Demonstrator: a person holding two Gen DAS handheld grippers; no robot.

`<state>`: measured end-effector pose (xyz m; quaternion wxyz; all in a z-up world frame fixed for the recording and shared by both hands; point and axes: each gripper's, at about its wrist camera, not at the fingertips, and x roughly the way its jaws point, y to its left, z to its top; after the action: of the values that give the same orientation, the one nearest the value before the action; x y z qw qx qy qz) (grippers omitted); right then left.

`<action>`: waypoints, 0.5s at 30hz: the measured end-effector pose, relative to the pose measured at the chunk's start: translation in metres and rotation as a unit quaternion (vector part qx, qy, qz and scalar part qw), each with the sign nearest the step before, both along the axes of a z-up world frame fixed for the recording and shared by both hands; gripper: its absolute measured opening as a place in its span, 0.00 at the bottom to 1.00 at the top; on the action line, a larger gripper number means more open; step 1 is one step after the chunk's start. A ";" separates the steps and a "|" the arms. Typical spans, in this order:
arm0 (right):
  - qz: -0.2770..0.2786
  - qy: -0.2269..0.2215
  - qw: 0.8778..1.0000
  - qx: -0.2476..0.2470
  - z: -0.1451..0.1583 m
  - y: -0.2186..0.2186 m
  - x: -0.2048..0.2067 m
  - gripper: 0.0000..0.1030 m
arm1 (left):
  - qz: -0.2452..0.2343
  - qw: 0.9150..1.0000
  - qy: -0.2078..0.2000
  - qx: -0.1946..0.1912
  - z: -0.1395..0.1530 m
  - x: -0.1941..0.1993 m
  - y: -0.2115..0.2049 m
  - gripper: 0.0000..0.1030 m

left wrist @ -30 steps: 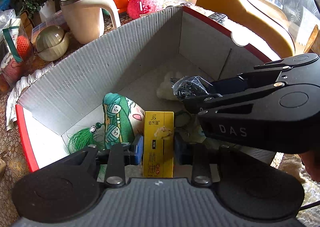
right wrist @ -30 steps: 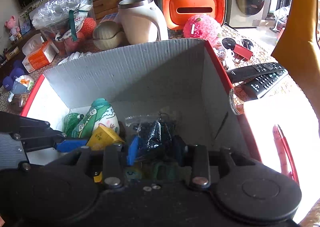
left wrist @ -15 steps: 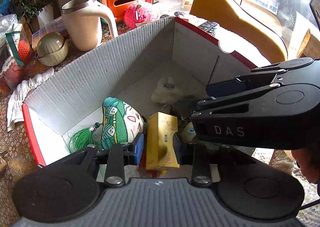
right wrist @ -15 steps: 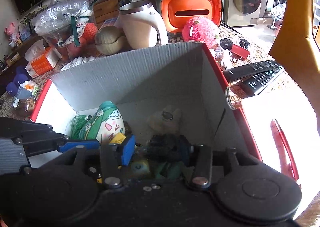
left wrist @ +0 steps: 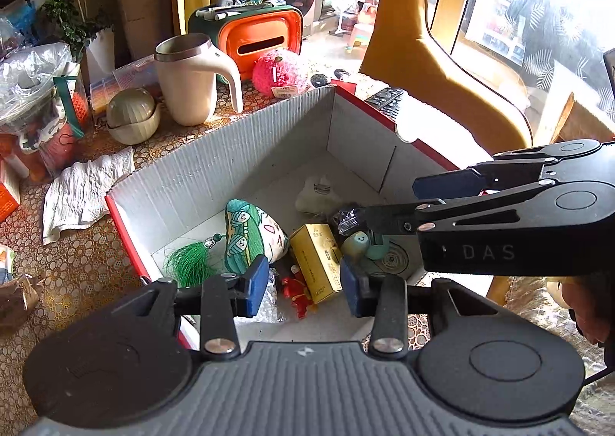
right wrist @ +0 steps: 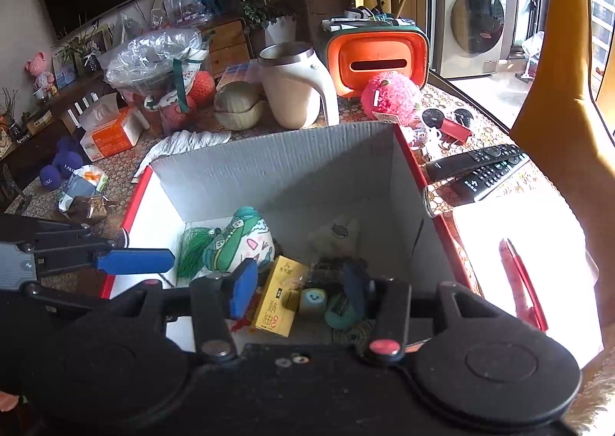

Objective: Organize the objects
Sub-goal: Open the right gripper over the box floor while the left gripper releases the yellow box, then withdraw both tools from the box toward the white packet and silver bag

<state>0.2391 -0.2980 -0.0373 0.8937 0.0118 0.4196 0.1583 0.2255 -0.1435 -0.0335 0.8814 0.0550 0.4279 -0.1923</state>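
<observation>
A white cardboard box with red edges holds a green patterned pouch with a tassel, a yellow carton, a dark crinkly bag, a pale plush and small mint items. My left gripper is open and empty above the box's near edge. My right gripper is open and empty over the box, seen from the side in the left wrist view.
On the patterned table behind the box stand a cream mug, an orange tissue holder, a pink plush ball, a lidded bowl and a crumpled cloth. Remotes lie right of the box. A yellow chair stands behind.
Both grippers opened and pulled back up out of the box. The yellow carton dropped from the left gripper and the dark bag from the right; both now lie in the box.
</observation>
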 end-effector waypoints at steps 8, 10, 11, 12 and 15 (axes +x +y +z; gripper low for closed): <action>0.017 -0.033 0.999 0.012 0.029 0.010 -0.032 0.54 | 0.017 0.999 -0.026 -0.024 0.028 -0.032 0.034 0.49; 0.019 -0.043 0.999 0.018 0.037 0.013 -0.039 0.57 | 0.025 0.999 -0.032 -0.029 0.034 -0.040 0.046 0.52; 0.021 -0.046 0.999 0.020 0.041 0.014 -0.042 0.58 | 0.028 0.998 -0.035 -0.031 0.037 -0.044 0.051 0.53; 0.023 -0.049 0.998 0.022 0.044 0.016 -0.045 0.58 | 0.032 0.998 -0.038 -0.032 0.040 -0.048 0.056 0.54; 0.034 -0.059 0.997 0.024 0.052 0.023 -0.055 0.61 | 0.044 0.997 -0.046 -0.039 0.048 -0.059 0.073 0.61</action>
<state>0.1839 -0.2746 0.0149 0.9105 0.0093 0.3622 0.1992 0.1661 -0.0705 0.0143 0.9094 0.0108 0.3809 -0.1665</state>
